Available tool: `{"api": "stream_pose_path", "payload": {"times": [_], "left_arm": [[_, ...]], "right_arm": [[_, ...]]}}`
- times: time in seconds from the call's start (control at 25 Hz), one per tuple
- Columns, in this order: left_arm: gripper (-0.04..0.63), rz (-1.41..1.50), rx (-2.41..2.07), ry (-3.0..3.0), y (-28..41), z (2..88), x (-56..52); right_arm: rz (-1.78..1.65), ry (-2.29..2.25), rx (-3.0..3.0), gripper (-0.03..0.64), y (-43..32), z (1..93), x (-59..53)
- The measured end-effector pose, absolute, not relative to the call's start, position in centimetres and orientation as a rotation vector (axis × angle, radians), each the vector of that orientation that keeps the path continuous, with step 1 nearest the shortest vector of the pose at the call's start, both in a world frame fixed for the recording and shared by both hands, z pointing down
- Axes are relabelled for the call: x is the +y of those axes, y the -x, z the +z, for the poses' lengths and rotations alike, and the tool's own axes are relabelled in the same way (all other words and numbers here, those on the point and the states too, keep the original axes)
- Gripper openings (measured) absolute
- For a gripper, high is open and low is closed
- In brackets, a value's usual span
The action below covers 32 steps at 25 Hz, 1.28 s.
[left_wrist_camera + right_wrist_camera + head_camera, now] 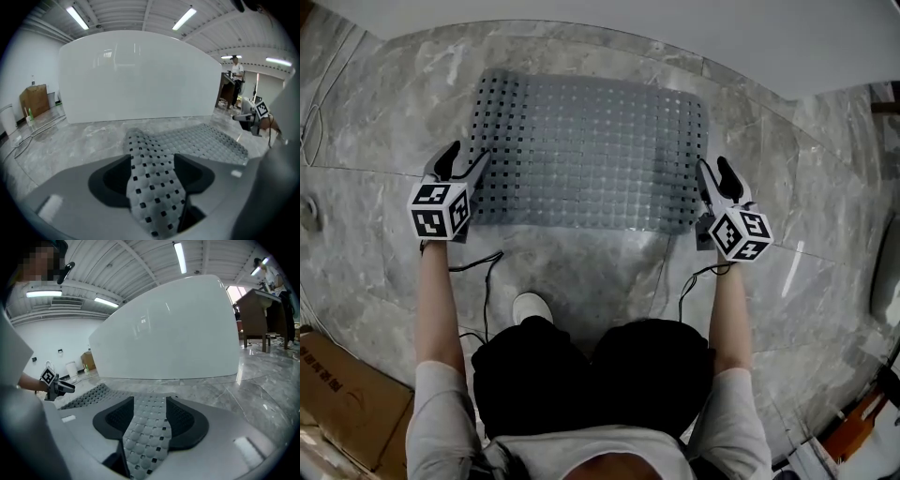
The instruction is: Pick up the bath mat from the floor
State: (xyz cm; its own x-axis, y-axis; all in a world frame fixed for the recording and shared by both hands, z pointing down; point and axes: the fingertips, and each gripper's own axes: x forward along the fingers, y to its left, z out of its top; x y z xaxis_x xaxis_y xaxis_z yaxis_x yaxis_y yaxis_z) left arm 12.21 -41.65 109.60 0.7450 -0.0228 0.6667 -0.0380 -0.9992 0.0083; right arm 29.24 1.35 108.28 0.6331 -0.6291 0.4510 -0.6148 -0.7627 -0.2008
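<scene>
Polished grey veined marble floor (384, 272) beneath large glossy white curved panel (140, 79); long ceiling strip lights (187, 18) above it; brown cardboard box (33, 99) to its left.

Head camera looks steeply down on the bath mat (591, 150); cameras on left gripper (462, 161) and right gripper (716, 178) skim close along its ends, each glimpsing the other.
</scene>
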Motion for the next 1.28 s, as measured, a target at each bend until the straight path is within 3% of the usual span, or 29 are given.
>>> {"api": "stream_pose_path", "payload": {"times": [1.28], "left_arm": [[0.333,1.334,-0.074,-2.750,-11.5,117.7,-43.1]], "right_arm": [[-1.233,2.779,0.860,0.322,-29.5,119.5,4.6]]}}
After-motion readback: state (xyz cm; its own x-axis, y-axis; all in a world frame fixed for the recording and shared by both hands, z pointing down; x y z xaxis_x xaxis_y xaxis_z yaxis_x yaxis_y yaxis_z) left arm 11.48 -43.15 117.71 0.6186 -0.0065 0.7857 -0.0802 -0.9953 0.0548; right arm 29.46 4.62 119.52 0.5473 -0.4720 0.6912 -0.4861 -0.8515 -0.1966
